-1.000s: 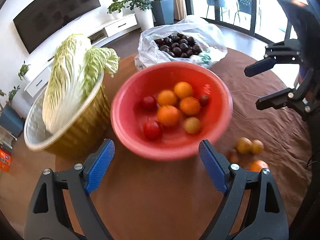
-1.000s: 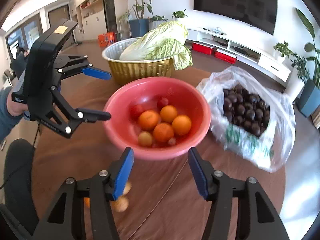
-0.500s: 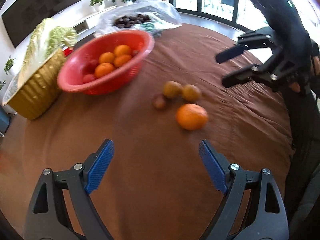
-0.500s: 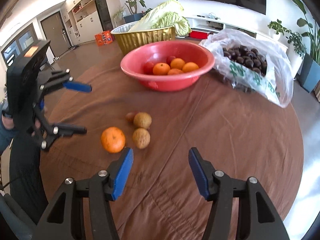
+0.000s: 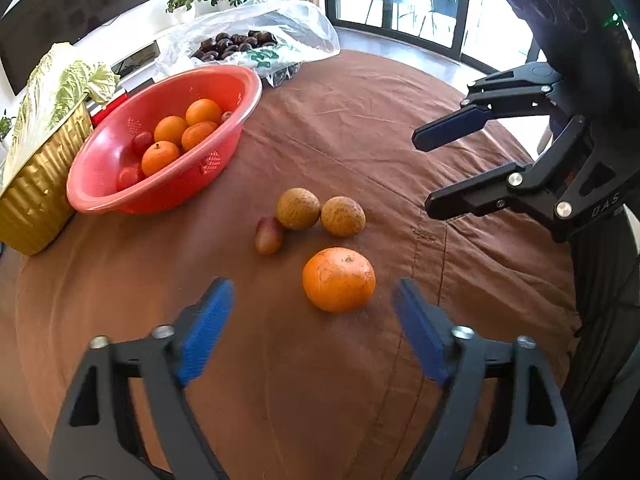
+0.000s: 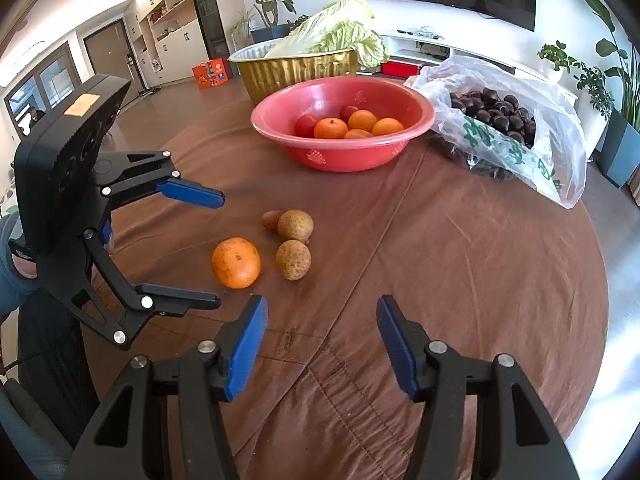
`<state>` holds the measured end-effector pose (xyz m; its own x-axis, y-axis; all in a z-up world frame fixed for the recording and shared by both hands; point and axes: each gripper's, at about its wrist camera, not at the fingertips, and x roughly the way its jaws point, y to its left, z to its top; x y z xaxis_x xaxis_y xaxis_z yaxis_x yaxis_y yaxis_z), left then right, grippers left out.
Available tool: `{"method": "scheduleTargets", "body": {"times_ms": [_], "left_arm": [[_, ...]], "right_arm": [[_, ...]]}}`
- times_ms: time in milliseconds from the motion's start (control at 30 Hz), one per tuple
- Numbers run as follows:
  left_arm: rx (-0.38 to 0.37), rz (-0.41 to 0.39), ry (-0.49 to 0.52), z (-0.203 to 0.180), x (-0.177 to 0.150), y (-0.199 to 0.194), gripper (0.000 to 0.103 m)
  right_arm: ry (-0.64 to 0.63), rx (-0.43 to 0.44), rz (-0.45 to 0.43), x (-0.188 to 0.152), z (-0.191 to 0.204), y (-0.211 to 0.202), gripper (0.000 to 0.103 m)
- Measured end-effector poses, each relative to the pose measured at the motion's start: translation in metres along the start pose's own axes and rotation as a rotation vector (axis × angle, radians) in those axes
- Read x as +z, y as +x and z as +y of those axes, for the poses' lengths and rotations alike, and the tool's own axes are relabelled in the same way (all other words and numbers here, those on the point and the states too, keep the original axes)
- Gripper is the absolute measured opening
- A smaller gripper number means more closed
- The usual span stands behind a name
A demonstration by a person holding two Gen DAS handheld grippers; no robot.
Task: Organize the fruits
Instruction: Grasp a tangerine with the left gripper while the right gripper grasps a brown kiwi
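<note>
On the brown tablecloth lie an orange (image 5: 339,279) (image 6: 236,262), two brown round fruits (image 5: 299,208) (image 5: 343,216) (image 6: 295,225) (image 6: 293,259) and a small reddish fruit (image 5: 269,235) (image 6: 271,219). A red bowl (image 5: 100,196) (image 6: 280,136) behind them holds several oranges and red tomatoes. My left gripper (image 5: 312,312) (image 6: 218,250) is open and empty, just in front of the orange. My right gripper (image 6: 320,320) (image 5: 420,172) is open and empty, above the cloth on the other side of the loose fruits.
A gold basin (image 5: 36,200) (image 6: 296,70) with a napa cabbage (image 5: 60,92) (image 6: 340,32) stands beside the bowl. A plastic bag (image 5: 280,16) (image 6: 560,120) of dark chestnuts lies behind it. The round table's edge (image 6: 600,280) runs on the right.
Both grippers have pulled back from the red bowl and lowered toward the loose fruits. My left gripper now sits close behind the orange. Both stay open.
</note>
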<state>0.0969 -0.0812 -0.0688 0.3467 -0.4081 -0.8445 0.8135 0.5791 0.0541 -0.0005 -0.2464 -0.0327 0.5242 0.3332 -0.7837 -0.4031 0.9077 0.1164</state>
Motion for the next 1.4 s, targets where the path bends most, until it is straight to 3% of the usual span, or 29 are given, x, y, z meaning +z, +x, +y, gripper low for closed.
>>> {"method": "scheduleTargets", "body": {"times_ms": [67,167,233,333,567,867,1400], "left_arm": [[-0.012,0.018,0.002,0.001,0.002,0.007,0.059],[-0.027,0.016,0.003,0.001,0.002,0.010,0.049],[-0.034,0.013,0.007,-0.001,0.002,0.010,0.048],[-0.052,0.014,0.013,-0.004,0.003,0.013,0.036],[-0.065,0.006,0.006,-0.001,-0.002,0.007,0.034],[-0.012,0.007,-0.034,0.027,-0.016,-0.009,0.034],[0.004,0.027,-0.026,0.045,-0.022,-0.011,0.034]], "right_arm": [[0.000,0.001,0.002,0.000,-0.001,0.001,0.059],[-0.001,0.004,0.004,0.001,-0.002,0.003,0.059],[-0.001,0.005,0.006,0.001,-0.003,0.004,0.059],[-0.003,0.009,0.013,0.002,-0.003,0.006,0.058],[-0.026,0.017,0.019,0.007,0.002,0.010,0.055],[-0.079,0.020,0.043,0.026,0.011,0.026,0.050],[-0.142,0.012,0.162,0.063,0.023,0.071,0.040]]}}
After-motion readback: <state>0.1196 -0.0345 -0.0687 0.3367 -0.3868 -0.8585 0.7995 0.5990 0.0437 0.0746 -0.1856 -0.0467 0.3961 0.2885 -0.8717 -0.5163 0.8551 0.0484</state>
